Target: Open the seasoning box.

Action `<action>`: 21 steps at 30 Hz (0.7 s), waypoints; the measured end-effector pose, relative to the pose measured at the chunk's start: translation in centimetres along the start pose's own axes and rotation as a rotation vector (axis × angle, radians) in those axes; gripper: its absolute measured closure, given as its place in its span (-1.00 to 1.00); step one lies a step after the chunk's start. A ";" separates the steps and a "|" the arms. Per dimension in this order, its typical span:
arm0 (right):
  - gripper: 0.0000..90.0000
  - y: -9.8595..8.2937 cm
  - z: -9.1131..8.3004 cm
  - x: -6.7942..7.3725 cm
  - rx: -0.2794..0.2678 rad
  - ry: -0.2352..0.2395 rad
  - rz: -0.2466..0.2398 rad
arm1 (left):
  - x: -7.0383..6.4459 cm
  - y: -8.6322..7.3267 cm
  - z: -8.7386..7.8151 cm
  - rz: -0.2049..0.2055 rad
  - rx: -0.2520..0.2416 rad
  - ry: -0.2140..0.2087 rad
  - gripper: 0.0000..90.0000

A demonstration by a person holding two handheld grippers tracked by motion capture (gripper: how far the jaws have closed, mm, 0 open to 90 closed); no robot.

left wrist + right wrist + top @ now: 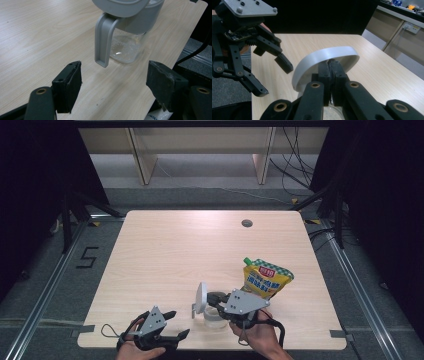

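A small clear jar (215, 316) (127, 46) with a grey hinged lid (201, 296) (324, 56) stands near the table's front edge. The lid is swung up on edge, and its grey latch (103, 41) hangs down on the jar's left side. My right gripper (218, 299) (331, 65) is shut, jaws pressed together over the jar mouth, with its tips against the lid's inner face. Just left of the jar, my left gripper (177, 324) (115, 75) (272, 77) is open, its jaws pointing at the latch and apart from it.
A yellow and green sauce pouch (265, 279) stands just behind the right gripper. The wooden table (165, 250) has a round cable hole (246, 223) at its far side. Metal rails and cables run along the floor on both sides.
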State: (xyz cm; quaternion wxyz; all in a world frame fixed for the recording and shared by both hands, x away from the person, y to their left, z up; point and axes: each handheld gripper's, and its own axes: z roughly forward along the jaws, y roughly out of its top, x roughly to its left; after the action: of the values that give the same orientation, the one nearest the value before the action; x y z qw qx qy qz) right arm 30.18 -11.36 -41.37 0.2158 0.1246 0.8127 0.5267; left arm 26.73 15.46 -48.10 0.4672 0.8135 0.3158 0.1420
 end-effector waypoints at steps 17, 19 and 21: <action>0.78 -1.2 -0.4 -0.6 0.000 0.012 0.032 | 0.2 -0.3 0.0 -0.010 0.006 0.015 -0.39; 0.68 -1.7 -0.6 -1.0 -0.009 -0.002 0.048 | 0.1 -0.3 0.1 -0.022 -0.008 0.017 -0.40; 0.62 -1.9 -0.9 -1.1 -0.006 0.001 0.063 | 0.3 -0.3 -0.1 0.009 -0.006 0.020 -0.40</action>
State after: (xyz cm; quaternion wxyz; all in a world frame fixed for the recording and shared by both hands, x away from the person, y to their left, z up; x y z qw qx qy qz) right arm 30.78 -13.39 -42.51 0.1993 0.1491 0.8068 0.5358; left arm 26.80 15.75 -48.31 0.4657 0.8121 0.3165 0.1533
